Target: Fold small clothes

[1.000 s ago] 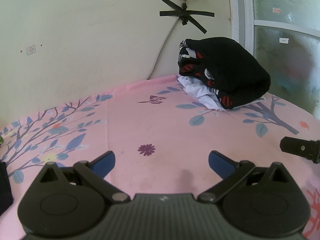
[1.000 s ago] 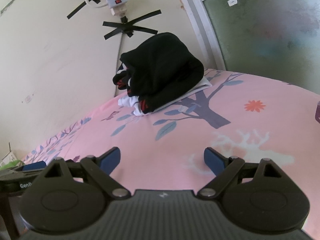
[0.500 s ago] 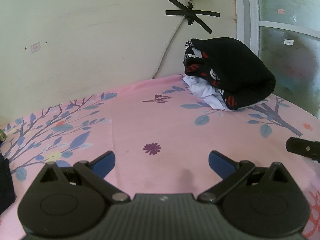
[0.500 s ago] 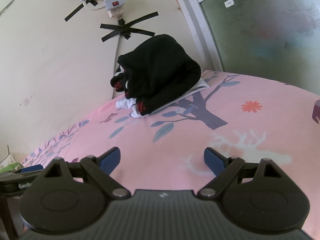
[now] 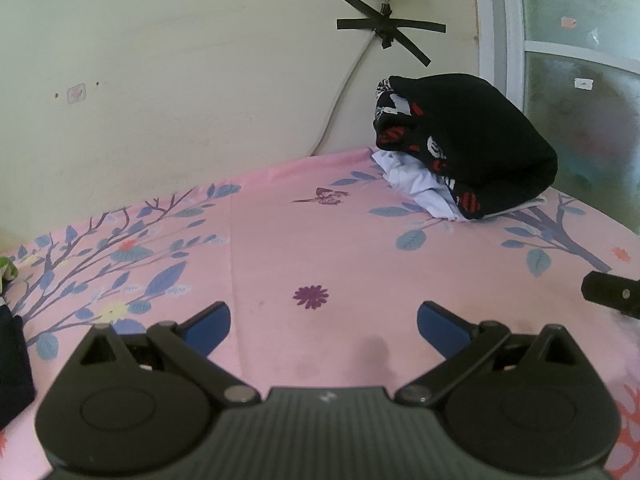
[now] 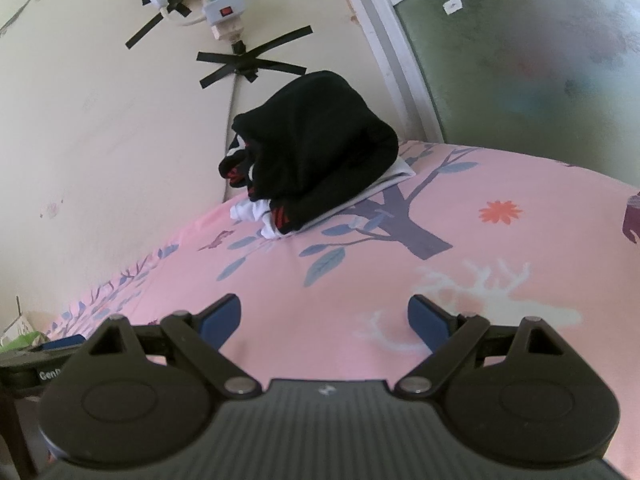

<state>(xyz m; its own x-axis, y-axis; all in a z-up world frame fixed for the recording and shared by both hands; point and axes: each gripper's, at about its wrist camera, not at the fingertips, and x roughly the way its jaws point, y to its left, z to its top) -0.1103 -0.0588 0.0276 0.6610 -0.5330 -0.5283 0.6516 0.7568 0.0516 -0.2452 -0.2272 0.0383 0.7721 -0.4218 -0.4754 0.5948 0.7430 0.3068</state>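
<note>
Both the left gripper and right gripper hovered wide open and empty, well short of the folded stack parked against the wall, keeping the pink bed free for folding.

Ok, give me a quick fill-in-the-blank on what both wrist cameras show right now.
1. The black garment lies on top of a ____ one.
2. Both the left tool and the right tool are ____.
3. The clothes pile sits on a ____ floral sheet.
4. Crossed black ____ holds the cable to the wall.

Missing words: white; open; pink; tape
</note>
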